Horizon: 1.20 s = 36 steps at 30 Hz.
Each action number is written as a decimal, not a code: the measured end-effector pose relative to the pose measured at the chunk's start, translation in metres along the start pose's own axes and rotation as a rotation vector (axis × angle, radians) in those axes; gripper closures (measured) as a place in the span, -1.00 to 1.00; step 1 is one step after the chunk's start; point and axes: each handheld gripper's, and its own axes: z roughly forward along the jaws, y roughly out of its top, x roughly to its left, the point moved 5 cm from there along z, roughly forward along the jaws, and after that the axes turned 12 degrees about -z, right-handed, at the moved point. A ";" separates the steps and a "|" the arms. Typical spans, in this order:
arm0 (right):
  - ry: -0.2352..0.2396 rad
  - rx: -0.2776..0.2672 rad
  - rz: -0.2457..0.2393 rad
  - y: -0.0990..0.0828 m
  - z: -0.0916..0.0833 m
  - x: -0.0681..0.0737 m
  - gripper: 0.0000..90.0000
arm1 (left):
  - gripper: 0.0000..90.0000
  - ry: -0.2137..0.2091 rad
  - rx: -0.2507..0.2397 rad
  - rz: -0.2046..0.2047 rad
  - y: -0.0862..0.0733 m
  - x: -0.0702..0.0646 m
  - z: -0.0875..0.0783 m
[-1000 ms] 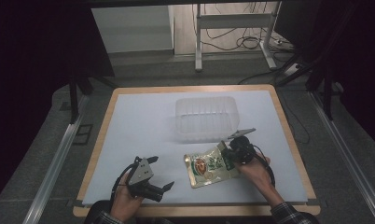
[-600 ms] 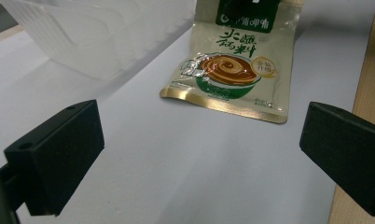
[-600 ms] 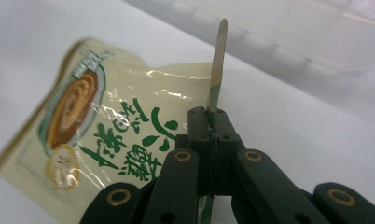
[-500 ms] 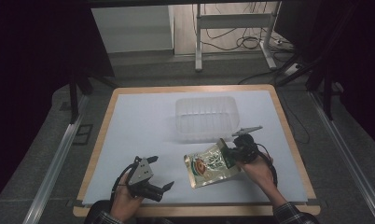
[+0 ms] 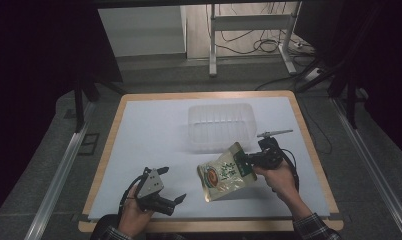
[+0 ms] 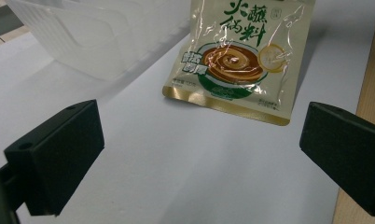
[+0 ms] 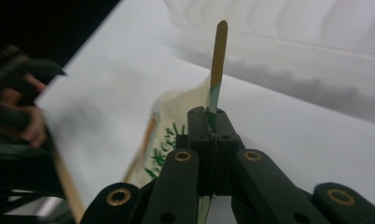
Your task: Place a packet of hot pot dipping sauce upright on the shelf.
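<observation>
A cream and green sauce packet (image 5: 224, 173) with a bowl picture hangs tilted just above the white table mat, at the front right of centre. My right gripper (image 5: 245, 161) is shut on the packet's upper right edge; in the right gripper view the packet (image 7: 176, 126) runs edge-on out of the pinched jaws (image 7: 212, 122). My left gripper (image 5: 173, 186) rests near the front left edge, held by a hand, jaws wide open with nothing between them. Through those open jaws the left gripper view looks at the packet (image 6: 244, 56) ahead.
A clear plastic tub (image 5: 220, 125) stands behind the packet in the middle of the mat; it also appears as the tub (image 6: 97, 32) at the left gripper view's upper left. The wooden table rim (image 5: 316, 155) frames the mat. A metal stand (image 5: 249, 30) and cables lie beyond.
The right gripper has lifted the packet off the mat and carried it a little toward the tub, so the packet now hangs tilted. The left gripper has stayed put.
</observation>
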 end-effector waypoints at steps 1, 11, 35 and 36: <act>0.013 -0.004 0.009 0.002 -0.001 0.001 0.98 | -1.00 0.000 0.000 0.001 0.000 0.000 0.000; 0.138 -0.078 0.043 0.030 -0.010 0.023 0.98 | -1.00 -0.003 0.001 0.005 0.000 -0.001 0.000; 0.190 -0.230 0.077 0.081 -0.022 0.041 0.99 | -1.00 -0.007 0.002 0.006 0.001 -0.002 0.001; 0.194 -0.240 0.085 0.083 -0.022 0.041 0.99 | -1.00 -0.008 0.002 0.006 0.001 -0.002 0.001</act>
